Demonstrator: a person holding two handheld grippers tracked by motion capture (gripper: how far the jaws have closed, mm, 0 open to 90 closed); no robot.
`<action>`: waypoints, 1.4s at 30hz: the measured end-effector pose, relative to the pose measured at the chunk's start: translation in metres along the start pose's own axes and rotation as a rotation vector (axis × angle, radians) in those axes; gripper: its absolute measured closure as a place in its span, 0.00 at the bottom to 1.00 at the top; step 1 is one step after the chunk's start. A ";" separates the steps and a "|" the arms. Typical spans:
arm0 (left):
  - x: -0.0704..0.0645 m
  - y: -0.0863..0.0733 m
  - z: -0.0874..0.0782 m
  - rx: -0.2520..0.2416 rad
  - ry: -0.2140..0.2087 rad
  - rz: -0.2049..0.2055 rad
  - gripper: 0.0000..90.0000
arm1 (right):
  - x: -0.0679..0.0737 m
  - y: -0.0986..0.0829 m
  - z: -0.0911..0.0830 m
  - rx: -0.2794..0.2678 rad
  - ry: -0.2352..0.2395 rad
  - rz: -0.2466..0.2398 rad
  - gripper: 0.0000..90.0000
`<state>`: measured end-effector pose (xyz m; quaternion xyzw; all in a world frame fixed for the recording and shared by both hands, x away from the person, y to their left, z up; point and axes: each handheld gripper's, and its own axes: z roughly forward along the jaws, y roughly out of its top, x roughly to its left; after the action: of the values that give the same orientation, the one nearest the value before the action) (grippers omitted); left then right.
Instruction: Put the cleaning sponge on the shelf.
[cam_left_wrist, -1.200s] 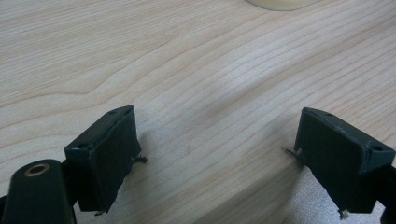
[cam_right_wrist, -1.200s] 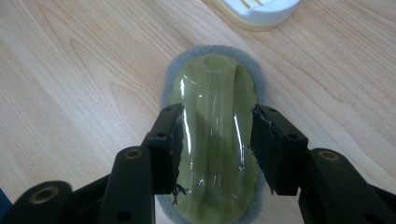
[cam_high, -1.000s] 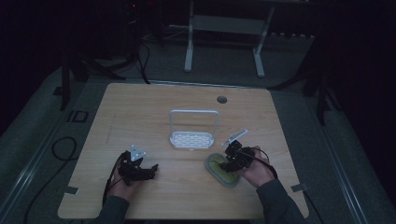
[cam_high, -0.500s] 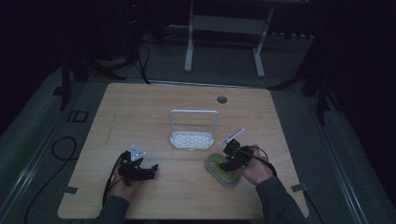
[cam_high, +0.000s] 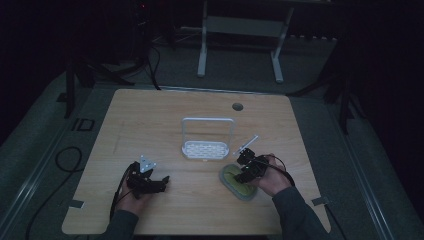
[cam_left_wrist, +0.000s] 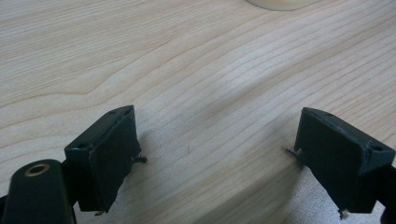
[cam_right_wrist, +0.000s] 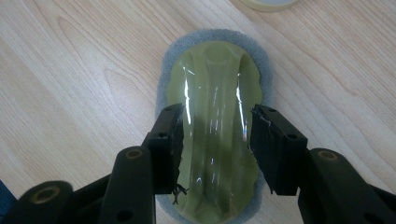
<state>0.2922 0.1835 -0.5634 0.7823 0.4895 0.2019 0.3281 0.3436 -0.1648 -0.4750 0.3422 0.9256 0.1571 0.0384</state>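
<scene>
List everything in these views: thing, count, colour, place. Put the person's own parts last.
table: one, light wood, centre of the high view
sponge: one, olive-green top on a grey base, near right part of the table
rack: one, white, with a tall wire handle, mid-table
round hole: one, dark, far side of the table
left claw: one, black, jaws wide apart over bare wood
right claw: one, black, jaws either side of the sponge's raised middle
</scene>
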 end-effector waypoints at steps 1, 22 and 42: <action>0.000 0.000 0.000 0.000 0.000 0.000 0.15 | 0.000 0.000 0.000 0.004 0.000 0.001 0.60; 0.000 0.000 0.000 0.001 0.000 0.000 0.15 | 0.001 0.016 0.001 0.114 0.005 -0.020 0.64; 0.000 0.000 0.000 0.001 -0.001 -0.001 0.15 | 0.000 0.021 0.006 0.178 0.008 -0.055 0.71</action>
<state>0.2921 0.1835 -0.5634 0.7822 0.4899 0.2013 0.3280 0.3580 -0.1481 -0.4735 0.3180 0.9451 0.0745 0.0087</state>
